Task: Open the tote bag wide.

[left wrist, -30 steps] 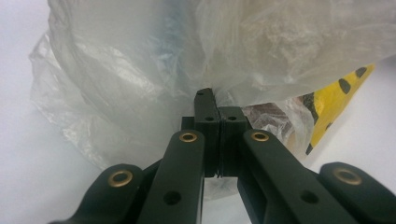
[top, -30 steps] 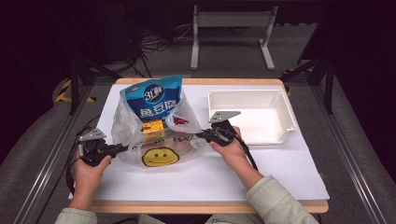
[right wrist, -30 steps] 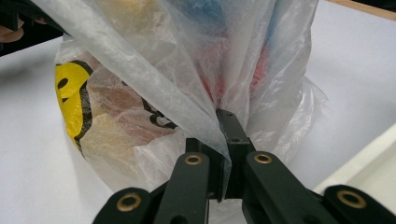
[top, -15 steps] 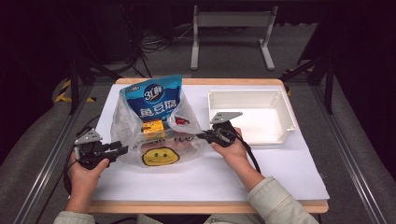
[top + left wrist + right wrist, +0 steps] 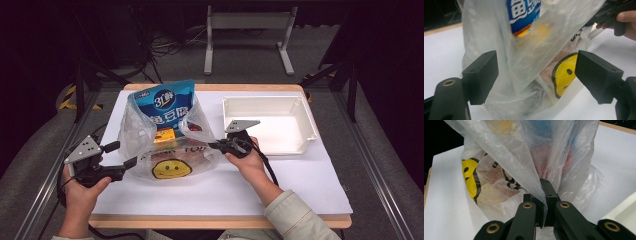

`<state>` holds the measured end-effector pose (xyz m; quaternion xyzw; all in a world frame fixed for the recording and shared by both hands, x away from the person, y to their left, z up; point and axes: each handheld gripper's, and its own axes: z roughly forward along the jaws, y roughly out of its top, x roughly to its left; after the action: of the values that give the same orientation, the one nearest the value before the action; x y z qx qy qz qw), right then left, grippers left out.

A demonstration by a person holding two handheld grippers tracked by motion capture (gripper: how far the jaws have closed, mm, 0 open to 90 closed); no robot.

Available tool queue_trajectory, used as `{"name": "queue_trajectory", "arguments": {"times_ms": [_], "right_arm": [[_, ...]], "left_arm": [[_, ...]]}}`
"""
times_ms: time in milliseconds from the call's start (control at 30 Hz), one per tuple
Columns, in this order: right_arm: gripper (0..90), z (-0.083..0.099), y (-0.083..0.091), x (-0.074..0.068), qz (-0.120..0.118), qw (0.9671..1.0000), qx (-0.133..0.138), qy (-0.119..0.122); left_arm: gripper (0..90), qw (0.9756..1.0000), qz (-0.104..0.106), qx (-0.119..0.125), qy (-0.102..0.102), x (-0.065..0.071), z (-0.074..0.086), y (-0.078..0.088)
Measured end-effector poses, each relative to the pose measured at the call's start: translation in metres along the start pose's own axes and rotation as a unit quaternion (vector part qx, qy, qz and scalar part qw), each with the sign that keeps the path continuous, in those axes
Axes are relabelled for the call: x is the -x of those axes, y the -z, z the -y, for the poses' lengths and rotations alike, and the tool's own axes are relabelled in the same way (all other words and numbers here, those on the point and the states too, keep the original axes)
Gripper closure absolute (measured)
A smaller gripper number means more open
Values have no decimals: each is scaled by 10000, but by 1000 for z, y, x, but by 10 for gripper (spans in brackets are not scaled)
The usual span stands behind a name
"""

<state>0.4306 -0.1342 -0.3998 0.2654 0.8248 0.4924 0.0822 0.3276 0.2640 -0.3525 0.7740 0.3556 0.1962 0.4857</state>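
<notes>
The clear plastic bag (image 5: 167, 145) with the yellow smiley sits mid-worktop (image 5: 300, 185), a blue snack packet (image 5: 167, 107) standing up out of it. The right gripper (image 5: 216, 145) pinches the bag's edge tight. The left gripper (image 5: 121, 155), its jaws just spread wide, flanks the bag's other side without pressing it.

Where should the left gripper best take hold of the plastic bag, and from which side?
Probably the loose upper film on the plastic bag, approached from the bag's left. The left gripper, jaws just opened, is free; the right gripper pinches the opposite edge.
</notes>
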Motion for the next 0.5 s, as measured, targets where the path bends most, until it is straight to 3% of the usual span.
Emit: {"name": "queue_trajectory", "arguments": {"times_ms": [133,300,367,400,433,500], "right_arm": [[891,-3,4,-3,-22,9999,101,26],[891,-4,5,-5,-28,9999,143,37],[891,-4,4,-5,-32,9999,146,24],[891,-4,4,-5,-32,9999,146,24],[891,-4,4,-5,-36,9999,146,22],[891,-5,4,-5,-34,9999,159,29]], "left_arm": [[169,9997,-223,-26,-76,8,-3,-6],[157,9963,-803,-186,-239,15,-6,-20],[191,9933,-1123,-128,-237,17,-9,-22],[227,9933,-1123,-128,-237,17,-9,-22],[227,9908,-1339,-34,-204,16,-11,-21],[385,9880,-1527,160,-148,14,-11,-16]]}}
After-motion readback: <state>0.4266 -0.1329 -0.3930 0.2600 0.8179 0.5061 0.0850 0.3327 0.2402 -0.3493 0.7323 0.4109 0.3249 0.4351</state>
